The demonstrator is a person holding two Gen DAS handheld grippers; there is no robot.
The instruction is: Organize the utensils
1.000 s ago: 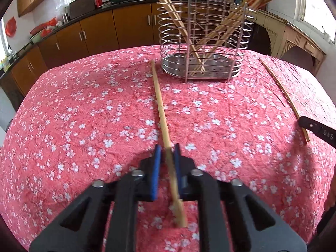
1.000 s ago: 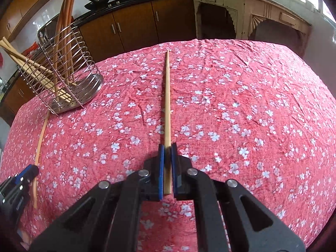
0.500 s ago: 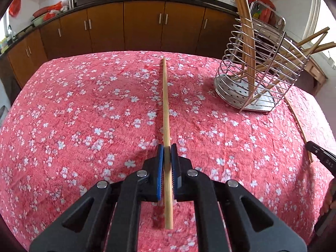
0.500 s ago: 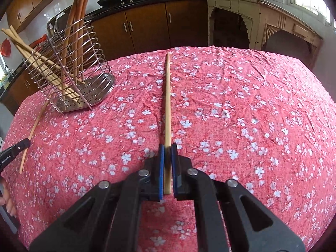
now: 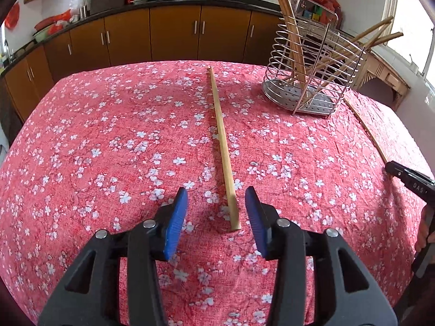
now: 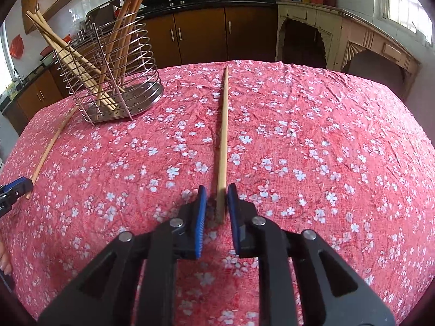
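A bamboo chopstick (image 5: 223, 141) lies flat on the red floral tablecloth (image 5: 108, 149), its near end between the blue pads of my left gripper (image 5: 215, 193). The jaws are opening and neither pad touches it. A second chopstick (image 6: 223, 125) lies between the pads of my right gripper (image 6: 216, 190). Those jaws are opening too, with a narrow gap on the left side. A wire utensil holder (image 5: 312, 81) with several chopsticks in it stands at the far right in the left wrist view. In the right wrist view, the holder (image 6: 114, 81) is at the far left.
The table edge drops off towards brown kitchen cabinets (image 5: 174, 35). A cream sideboard (image 6: 339, 35) stands beyond the table on the right. Each wrist view shows the other gripper's chopstick (image 5: 367, 127) (image 6: 51, 146) lying on the cloth beside the holder.
Both grippers were shut on their chopsticks. The left jaws have now parted wide and its chopstick rests on the cloth; the right jaws have parted a little. The left gripper swung leftwards.
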